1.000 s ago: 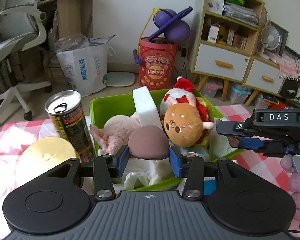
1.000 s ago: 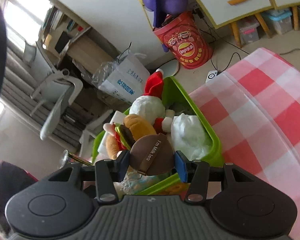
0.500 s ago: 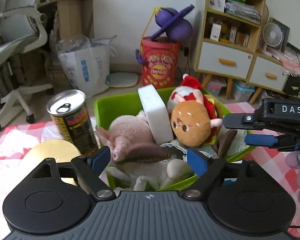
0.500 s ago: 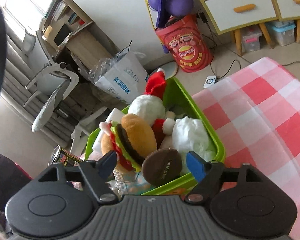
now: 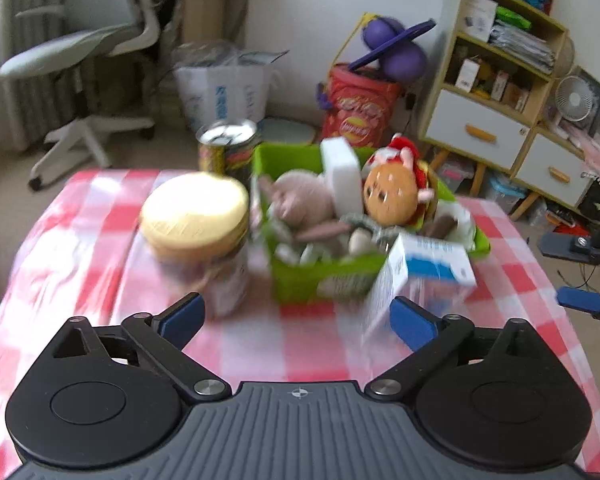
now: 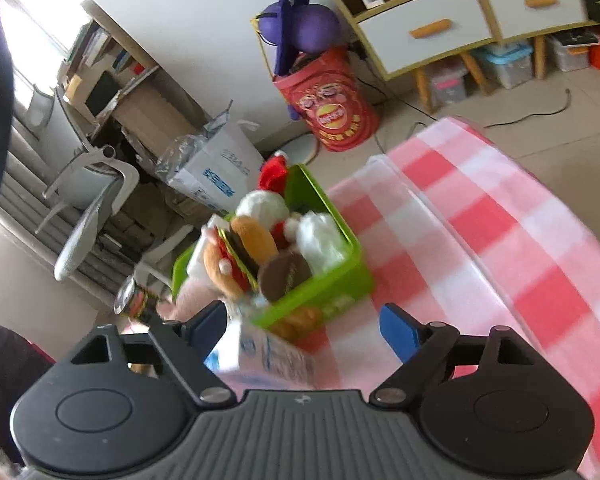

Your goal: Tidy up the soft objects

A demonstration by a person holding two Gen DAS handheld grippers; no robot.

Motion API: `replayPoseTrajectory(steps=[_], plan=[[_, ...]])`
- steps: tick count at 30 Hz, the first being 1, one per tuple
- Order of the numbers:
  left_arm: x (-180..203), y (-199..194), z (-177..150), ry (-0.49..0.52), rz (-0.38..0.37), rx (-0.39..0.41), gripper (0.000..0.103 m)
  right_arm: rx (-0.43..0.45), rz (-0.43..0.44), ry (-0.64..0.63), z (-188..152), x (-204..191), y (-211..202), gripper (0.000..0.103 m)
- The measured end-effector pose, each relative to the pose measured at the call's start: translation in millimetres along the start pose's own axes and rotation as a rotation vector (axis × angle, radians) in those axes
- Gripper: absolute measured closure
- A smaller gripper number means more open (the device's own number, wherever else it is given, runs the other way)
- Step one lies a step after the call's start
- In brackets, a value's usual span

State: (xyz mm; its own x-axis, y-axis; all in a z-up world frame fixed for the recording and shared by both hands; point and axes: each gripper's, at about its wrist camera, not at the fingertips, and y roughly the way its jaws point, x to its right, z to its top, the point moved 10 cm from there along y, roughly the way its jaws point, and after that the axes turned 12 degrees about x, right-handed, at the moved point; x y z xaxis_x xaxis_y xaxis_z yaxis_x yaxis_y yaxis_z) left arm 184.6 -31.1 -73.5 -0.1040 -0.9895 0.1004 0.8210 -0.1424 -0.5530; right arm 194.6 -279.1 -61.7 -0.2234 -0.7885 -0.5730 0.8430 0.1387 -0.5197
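Observation:
A green bin (image 5: 320,276) (image 6: 332,284) on the checked tablecloth holds soft toys: a pink plush (image 5: 300,200), a burger-faced plush (image 5: 390,196) (image 6: 252,240), a Santa plush (image 6: 274,174), a white sponge (image 5: 342,176) and two brown round cushions (image 5: 320,232) (image 6: 284,276). My left gripper (image 5: 296,320) is open and empty, back from the bin. My right gripper (image 6: 300,328) is open and empty, also back from the bin. Its blue finger (image 5: 580,302) shows at the right edge of the left wrist view.
A gold-lidded jar (image 5: 198,224) and a tall can (image 5: 226,148) (image 6: 134,304) stand left of the bin. A white and blue carton (image 5: 420,276) (image 6: 272,356) leans at the bin's near corner. The checked cloth (image 6: 480,240) stretches right. Chair, shelves and a red tub stand beyond.
Both grippers let go of their brown cushions, which now lie in the bin, opened wide and pulled back from the bin.

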Motion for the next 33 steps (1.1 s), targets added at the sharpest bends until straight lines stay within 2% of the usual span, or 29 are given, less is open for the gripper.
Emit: replayPoseTrajectory(steps=[3, 7, 13, 19, 25, 29, 33], plan=[[-1, -28, -9, 0.011, 0.020, -0.039, 0.007, -0.004, -0.065, -0.033, -13, 7, -28, 0.042], [0, -65, -20, -0.031, 0.020, -0.059, 0.005, -0.037, -0.102, -0.026, -34, 9, -59, 0.041], [5, -96, -46, -0.011, 0.026, -0.109, 0.005, -0.067, -0.164, -0.092, -65, -2, -95, 0.040], [7, -108, -52, -0.032, 0.025, -0.112, 0.005, -0.058, -0.174, -0.227, -78, -19, -117, 0.040], [14, -111, -62, 0.002, 0.022, -0.122, 0.005, -0.029, -0.183, -0.287, -78, -27, -126, 0.032], [3, -112, -63, -0.005, 0.090, -0.128, 0.005, -0.044, -0.187, -0.316, -84, -31, -125, 0.032], [-1, -117, -59, -0.012, 0.107, -0.114, 0.005, -0.033, -0.178, -0.350, -87, -39, -129, 0.032]])
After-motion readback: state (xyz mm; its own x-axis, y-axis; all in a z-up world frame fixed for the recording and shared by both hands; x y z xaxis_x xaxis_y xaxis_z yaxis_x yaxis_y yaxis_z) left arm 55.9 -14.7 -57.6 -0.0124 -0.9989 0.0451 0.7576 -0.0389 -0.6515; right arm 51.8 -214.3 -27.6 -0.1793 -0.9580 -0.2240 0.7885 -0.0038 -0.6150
